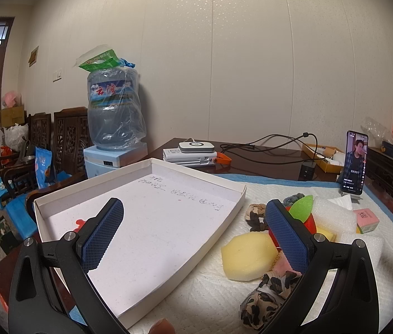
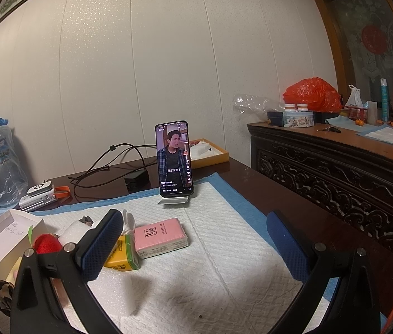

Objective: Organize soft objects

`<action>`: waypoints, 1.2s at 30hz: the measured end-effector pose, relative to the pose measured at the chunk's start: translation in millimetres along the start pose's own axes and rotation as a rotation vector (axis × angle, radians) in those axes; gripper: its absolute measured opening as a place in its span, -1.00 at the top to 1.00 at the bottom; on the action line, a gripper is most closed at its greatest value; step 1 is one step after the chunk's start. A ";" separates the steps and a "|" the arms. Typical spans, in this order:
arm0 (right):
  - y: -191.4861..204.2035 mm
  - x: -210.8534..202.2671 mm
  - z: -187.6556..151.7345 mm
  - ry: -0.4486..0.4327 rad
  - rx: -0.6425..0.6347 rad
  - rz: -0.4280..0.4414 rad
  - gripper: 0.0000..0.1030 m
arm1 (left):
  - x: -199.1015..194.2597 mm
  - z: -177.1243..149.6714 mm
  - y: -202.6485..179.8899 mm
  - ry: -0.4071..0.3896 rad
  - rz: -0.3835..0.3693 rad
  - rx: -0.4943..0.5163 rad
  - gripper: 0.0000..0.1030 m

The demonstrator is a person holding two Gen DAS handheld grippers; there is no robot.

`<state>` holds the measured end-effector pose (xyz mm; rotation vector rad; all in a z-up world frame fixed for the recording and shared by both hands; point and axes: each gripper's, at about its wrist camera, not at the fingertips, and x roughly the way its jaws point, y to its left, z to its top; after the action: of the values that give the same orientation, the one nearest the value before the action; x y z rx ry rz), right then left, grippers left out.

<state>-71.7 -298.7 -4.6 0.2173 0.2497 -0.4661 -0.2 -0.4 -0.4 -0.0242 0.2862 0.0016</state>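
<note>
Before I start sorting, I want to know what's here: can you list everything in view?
White box tray: 1, left on pad.
Yellow sponge: 1, right of tray.
Leopard scrunchies: 2, brown, beside sponge.
Green foam leaf: 1, in pile.
White foam blocks: 2, right of pile.
Pink tissue pack: 1, mid-pad.
Yellow tissue pack: 1, beside pink.
Phone: 1, black, on stand.
Water jug: 1, blue, behind.
Left gripper: open, over tray edge.
Right gripper: open, over pad.
</note>
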 end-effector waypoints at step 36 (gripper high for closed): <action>5.2 8.7 -1.6 0.077 -0.023 0.037 -1.00 | 20.0 -35.9 -41.8 0.539 -0.432 0.181 -1.00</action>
<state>-62.0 -297.4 -7.8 0.2173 0.3256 -0.4186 9.0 -43.0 -39.5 0.0959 0.8146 -0.4662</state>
